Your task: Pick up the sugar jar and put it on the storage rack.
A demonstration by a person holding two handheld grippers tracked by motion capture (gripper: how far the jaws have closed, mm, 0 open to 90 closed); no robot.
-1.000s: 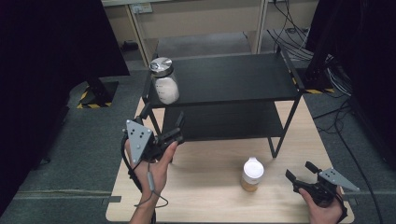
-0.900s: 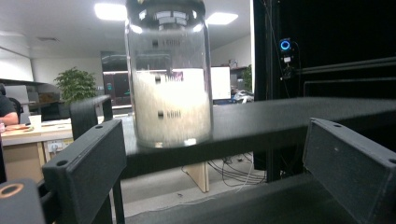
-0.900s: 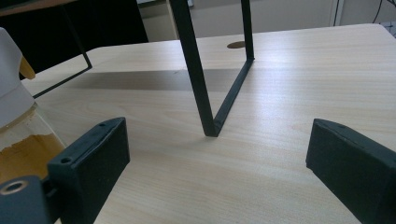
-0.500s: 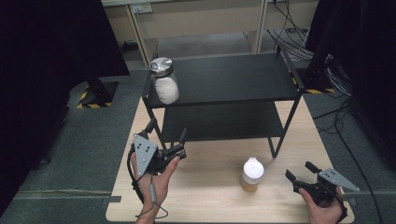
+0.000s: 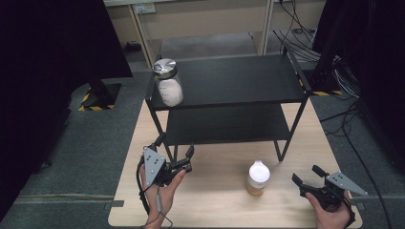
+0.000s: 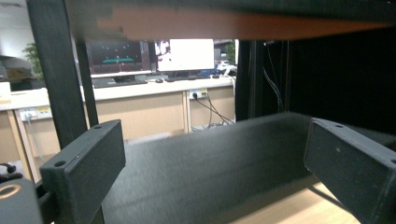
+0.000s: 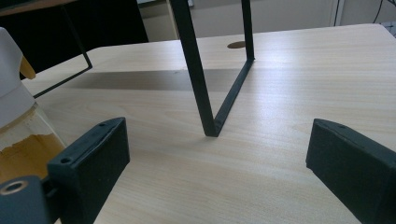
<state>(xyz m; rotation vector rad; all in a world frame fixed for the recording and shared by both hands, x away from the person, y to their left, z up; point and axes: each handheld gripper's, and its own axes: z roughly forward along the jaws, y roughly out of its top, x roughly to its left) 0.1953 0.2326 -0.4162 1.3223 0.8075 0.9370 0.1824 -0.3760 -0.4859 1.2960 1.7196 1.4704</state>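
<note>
White-lidded jar (image 5: 258, 178) stands near the tabletop's (image 5: 215, 205) front edge, between both grippers. Right gripper (image 5: 309, 174) — jaws wide, holding nothing — sits nearest it; left gripper (image 5: 175, 145), likewise open and empty, faces the shelf rack (image 5: 229, 81). Approach level, jaws straddling the jar body below the lid, before closing.

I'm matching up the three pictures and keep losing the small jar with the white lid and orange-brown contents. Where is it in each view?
High view: the white-lidded jar stands on the table, front centre-right, between the two hand-held grippers.
Left gripper view: not in it.
Right gripper view: at the far left edge, cut off by the frame.
Shared landmark: the black shelf rack, whose lower shelf and leg appear close up.
</note>
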